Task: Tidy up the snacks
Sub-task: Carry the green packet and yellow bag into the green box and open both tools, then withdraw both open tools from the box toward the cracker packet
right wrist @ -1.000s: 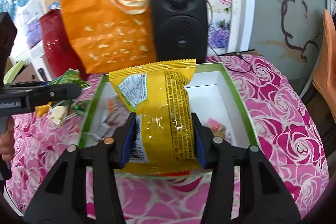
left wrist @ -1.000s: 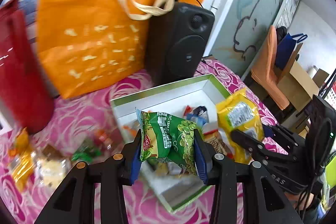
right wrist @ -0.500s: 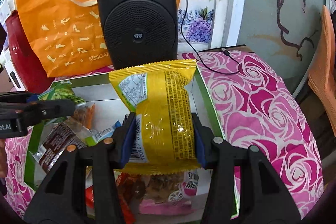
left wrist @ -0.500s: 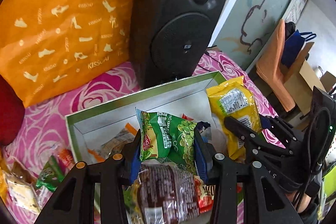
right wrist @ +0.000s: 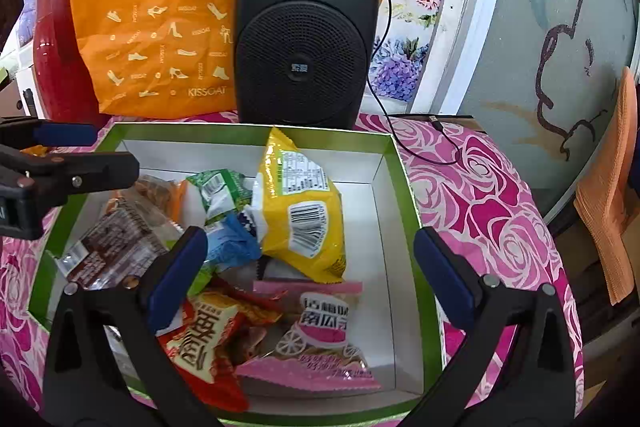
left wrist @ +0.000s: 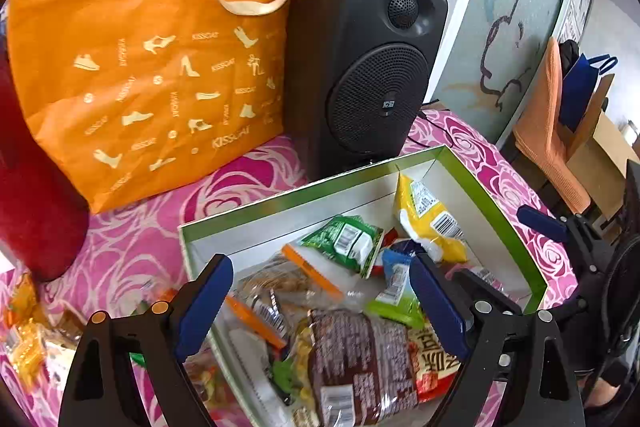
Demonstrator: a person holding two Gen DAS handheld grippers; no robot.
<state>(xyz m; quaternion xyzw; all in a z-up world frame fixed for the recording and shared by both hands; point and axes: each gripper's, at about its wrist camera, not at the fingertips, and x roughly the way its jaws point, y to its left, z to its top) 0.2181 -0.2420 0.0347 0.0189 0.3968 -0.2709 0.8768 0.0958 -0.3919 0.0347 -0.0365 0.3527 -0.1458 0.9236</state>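
Yellow foil catches the eye first: the yellow packet (right wrist: 302, 205) lies inside the green-rimmed box (right wrist: 402, 183), its long axis running from the far wall toward the near side, the barcode end nearest, the top seam propped up against the far wall. Just left of it, touching, sits the green pea packet (right wrist: 220, 193), back side up, tilted toward the far left. Under and around them, a blue wrapper (right wrist: 232, 241), a brown packet (right wrist: 114, 239) at the left, a red-and-yellow packet (right wrist: 204, 339) and a pink packet (right wrist: 320, 335) on the near side. The box is crowded on its left half; the right strip of white floor is bare.

Right gripper (right wrist: 310, 277) hangs over the near half of the box, jaws spread wide, nothing between them. Left gripper (left wrist: 320, 303) does the same from the left side, wide apart and empty, above the brown packet.

Beyond the box, a black speaker (right wrist: 304, 39) stands right against the far rim, its cable (right wrist: 416, 147) trailing across the pink rose tablecloth (right wrist: 480, 187). An orange bag (right wrist: 152, 27) leans behind the speaker, a red vase (right wrist: 56, 67) farther left. Loose snacks (left wrist: 28, 339) lie on the cloth left of the box.
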